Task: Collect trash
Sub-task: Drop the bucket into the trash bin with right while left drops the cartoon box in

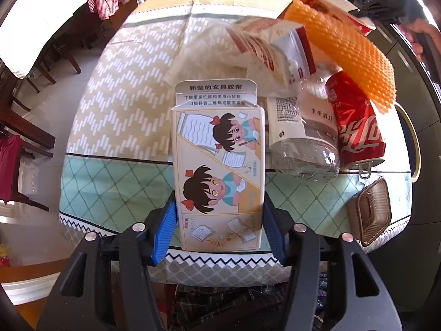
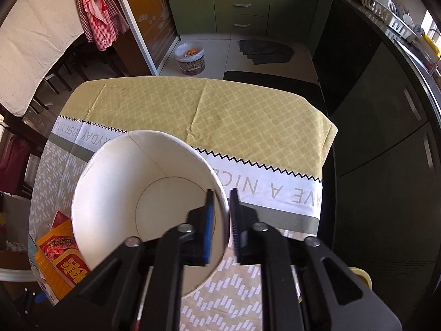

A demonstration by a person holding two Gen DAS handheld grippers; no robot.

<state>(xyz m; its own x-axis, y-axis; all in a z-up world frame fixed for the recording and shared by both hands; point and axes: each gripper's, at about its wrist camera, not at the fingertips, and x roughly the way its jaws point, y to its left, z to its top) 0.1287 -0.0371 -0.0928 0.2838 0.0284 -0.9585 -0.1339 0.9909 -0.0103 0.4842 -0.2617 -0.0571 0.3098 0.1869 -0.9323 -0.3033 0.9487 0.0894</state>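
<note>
Bright daylight throughout — strongest glare at the far right edge, near the dish rack [image 2: 386,5]. Soft shadows under the tabletop [image 2: 248,115]; dark cabinets [image 2: 386,110] almost black. Heavy fisheye bending and black vignette at corners — motion blur on the orange mesh sleeve [image 1: 347,52].

The paper cup [image 2: 143,193] hides the table beneath it; orange mesh [image 1: 350,52] blurred, covering part of the cola can [image 1: 355,127].

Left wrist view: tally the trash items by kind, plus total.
Cartoon-print carton: 1
Clear plastic bottle: 1
Red cola can: 1
Paper cup: 1
Orange foam net sleeve: 1
Snack wrapper: 1
Brown plastic tray: 1
Total: 7
</note>
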